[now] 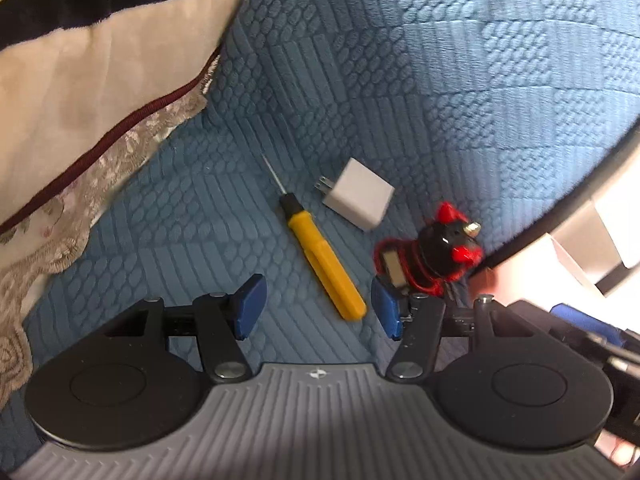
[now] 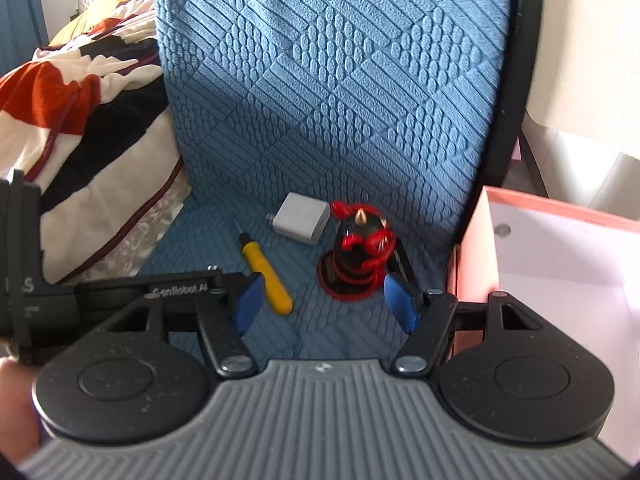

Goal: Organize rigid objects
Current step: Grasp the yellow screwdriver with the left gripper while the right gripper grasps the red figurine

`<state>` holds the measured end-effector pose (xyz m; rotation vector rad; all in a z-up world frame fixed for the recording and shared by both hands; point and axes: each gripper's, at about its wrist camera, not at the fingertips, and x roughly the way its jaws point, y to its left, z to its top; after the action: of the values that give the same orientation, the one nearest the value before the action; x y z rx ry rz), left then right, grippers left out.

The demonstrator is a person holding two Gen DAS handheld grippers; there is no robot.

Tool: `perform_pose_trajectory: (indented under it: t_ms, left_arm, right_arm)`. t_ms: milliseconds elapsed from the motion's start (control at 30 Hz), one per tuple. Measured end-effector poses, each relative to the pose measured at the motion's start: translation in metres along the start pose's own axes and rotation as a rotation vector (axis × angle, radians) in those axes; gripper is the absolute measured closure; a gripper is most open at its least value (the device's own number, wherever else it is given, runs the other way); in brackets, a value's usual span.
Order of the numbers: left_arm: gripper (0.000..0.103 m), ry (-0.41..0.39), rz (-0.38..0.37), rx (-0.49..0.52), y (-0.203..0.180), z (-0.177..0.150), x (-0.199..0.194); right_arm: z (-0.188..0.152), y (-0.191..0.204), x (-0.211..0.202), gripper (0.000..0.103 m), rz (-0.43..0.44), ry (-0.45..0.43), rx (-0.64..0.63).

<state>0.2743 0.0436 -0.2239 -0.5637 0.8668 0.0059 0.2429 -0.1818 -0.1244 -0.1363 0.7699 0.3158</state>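
Nothing looks sorted yet: my screwdriver (image 1: 322, 258), charger (image 1: 360, 196) and figurine (image 2: 362, 250) lie mid-frame. Both grippers (image 1: 316, 306) (image 2: 326, 306) gape, holding nothing. The pink box (image 2: 560, 240) at right seems empty, though it is partly cropped.

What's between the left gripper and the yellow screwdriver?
Nothing visible. The left gripper is open, and the yellow screwdriver lies on the blue cushion with its handle end between the fingers, uncovered.

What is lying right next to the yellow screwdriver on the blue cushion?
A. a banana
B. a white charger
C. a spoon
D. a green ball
B: the white charger lies on the blue cushion just beside the tip end of the screwdriver, with the red and black toy on its other side.
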Motion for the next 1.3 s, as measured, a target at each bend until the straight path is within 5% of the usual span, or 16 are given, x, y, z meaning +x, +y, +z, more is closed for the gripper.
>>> perform_pose_trajectory:
  t_ms: [433, 533, 1067, 1300]
  left_arm:
    - [0.039, -0.062, 0.105, -0.034, -0.003, 0.010, 0.024]
    - [0.031, -0.053, 0.124, -0.008, -0.008, 0.009, 0.033]
    - [0.031, -0.029, 0.189, 0.066, -0.020, 0.003, 0.058]
    - [0.033, -0.014, 0.233, 0.172, -0.038, 0.003, 0.069]
  right_arm:
    - [0.043, -0.003, 0.054, 0.035, -0.012, -0.008, -0.051]
    - [0.048, 0.003, 0.067, 0.035, -0.006, 0.008, -0.076]
    - [0.044, 0.009, 0.128, 0.033, -0.092, 0.128, -0.104]
    - [0.039, 0.007, 0.142, 0.048, -0.119, 0.125, -0.104]
